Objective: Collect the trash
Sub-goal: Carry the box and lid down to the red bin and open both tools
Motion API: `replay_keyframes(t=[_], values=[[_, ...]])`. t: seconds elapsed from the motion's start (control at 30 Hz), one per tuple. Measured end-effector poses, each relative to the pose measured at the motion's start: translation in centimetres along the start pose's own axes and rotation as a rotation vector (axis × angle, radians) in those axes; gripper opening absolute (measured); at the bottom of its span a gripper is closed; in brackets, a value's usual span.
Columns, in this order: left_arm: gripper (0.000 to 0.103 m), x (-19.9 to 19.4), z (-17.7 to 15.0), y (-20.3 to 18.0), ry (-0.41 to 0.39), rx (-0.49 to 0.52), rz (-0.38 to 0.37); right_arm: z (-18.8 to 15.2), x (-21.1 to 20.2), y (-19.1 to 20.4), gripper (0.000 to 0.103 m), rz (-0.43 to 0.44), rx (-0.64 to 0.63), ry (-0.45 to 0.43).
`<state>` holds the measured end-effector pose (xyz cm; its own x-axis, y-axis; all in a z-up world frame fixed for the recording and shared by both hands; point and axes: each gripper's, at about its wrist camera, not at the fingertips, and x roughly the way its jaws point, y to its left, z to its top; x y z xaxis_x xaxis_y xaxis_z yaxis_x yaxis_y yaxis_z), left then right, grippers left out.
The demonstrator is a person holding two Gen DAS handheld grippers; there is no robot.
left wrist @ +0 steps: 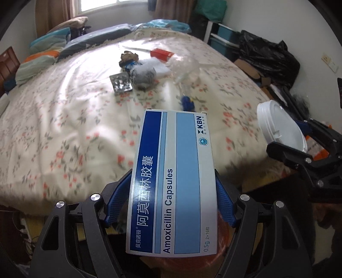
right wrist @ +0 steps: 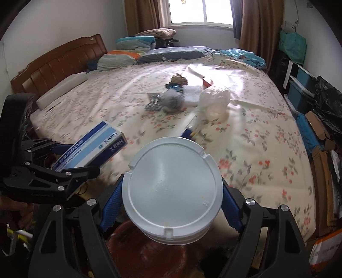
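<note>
Left gripper is clamped across the long sides of the medicine box at lower centre: light, crushable card, sound hold. Right gripper pinches the white lid, stiff, probably slippery. More trash lies mid-bed, upper centre.

Daylight bedroom, soft and a touch hazy

The window blows out white and throws glare patches across the floral bedspread. Its flowers smear with motion blur near both lenses. Fisheye bends the walls, black corners vignette each view, and the floor below the bed sits dim.
</note>
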<state>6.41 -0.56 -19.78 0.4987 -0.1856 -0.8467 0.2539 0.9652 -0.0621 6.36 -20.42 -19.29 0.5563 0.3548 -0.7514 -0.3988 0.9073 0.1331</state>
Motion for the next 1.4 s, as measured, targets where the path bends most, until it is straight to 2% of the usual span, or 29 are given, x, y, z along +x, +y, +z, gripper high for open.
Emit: replay_keyframes(t=[0.1, 0.27, 0.4, 0.7, 1.03, 1.3, 1.4], values=[[0.072, -1.3, -2.8, -0.8, 0.022, 0.0, -0.004, -2.9, -1.1, 2.1, 0.079, 0.032, -0.004, 0.027], [0.072, -1.4, -7.4, -1.9, 0.084, -0.001, -0.015, -7.5, -0.5, 4.0, 0.079, 0.071, -0.011, 0.103], [0.072, 1.9, -10.7, -2.2, 0.187, 0.008, -0.007, -10.8, 1.7, 4.5, 0.079, 0.077, -0.021, 0.181], [0.072, 11.5, -15.9, -0.9, 0.439, 0.014, 0.004, -16.6, 10.5, 4.1, 0.079, 0.087, -0.052, 0.415], [0.072, 15.4, -18.5, -0.6, 0.559, 0.008, -0.011, -19.5, 15.3, 3.3, 0.08, 0.111, -0.049, 0.534], [0.073, 16.8, -18.8, -0.3, 0.584, 0.005, -0.012, -20.2, 16.1, 3.5, 0.083, 0.12, -0.052, 0.573], [0.074, 17.1, -18.9, -0.2, 0.593, 0.005, -0.004, -20.1, 16.4, 3.4, 0.088, 0.117, -0.047, 0.577]])
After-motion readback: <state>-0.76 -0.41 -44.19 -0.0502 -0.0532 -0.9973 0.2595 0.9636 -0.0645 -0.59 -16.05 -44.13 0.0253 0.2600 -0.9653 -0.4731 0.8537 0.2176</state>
